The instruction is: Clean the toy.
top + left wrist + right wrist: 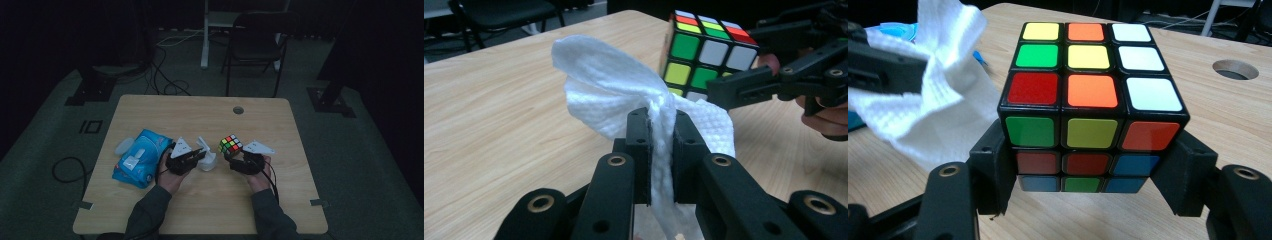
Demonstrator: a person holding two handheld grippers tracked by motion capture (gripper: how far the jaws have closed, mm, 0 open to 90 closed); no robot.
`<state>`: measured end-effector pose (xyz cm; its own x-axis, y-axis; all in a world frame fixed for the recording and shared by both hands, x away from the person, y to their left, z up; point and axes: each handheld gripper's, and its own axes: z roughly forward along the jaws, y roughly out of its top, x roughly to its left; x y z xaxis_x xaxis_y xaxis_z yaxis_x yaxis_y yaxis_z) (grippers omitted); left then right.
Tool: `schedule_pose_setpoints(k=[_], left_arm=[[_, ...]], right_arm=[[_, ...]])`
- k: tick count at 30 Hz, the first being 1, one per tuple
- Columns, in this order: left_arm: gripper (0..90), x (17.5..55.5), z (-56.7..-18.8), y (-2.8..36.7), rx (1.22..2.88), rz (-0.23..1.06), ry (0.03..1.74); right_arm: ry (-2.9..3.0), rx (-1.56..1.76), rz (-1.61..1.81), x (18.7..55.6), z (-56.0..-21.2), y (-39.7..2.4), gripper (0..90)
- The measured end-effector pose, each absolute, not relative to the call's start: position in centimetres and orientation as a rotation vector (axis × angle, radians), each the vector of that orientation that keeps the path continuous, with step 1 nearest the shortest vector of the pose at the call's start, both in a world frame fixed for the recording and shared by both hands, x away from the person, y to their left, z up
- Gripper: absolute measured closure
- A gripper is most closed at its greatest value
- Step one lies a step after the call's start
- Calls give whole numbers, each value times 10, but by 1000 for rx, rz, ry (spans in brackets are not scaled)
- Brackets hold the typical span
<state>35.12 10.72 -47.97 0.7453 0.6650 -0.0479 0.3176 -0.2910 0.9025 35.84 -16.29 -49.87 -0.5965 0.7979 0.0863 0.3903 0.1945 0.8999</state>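
1. Beside the puzzle cube (pixel 230 144), on its left as the high view shows it, my left claw (pixel 200 159) is pinched tight on a bunched white wipe (pixel 624 90); the cloth is squeezed between the two pads, with its loose end fanning out above them.
2. My right claw (pixel 234 159) is clamped on the cube from both sides, gripping its lower layers. The right gripper view shows the cube (pixel 1088 105) held between the jaws; I cannot tell whether its bottom touches the bench (pixel 200 210).
3. The wipe sits just beside the cube but apart from it; no contact is visible yet.
4. The blue wipe packet (pixel 140 157) lies flat on the bench, well to the left of the cube, beyond my left hand (pixel 170 177).
5. Step in hand, as I judge it: wiping the cube. Cloth is fetched and gripped, cube is presented, and the approach is under way.
6. Next move calls for: carrying the loose end of the wipe onto the cube's nearest face and dragging it across with light pressure, while the right claw holds steady so the cube does not twist or slip.
7. Risk noted: only a narrow bunch of the wipe is pinched, so it may pull free.
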Motion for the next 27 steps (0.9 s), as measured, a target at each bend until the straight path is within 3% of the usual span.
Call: schedule_pose_setpoints(k=[27], left_arm=[[828, 351, -477, 145, 1835, 432, 851]], right_arm=[[2083, 1141, 1295, 358, -509, -171, 344]])
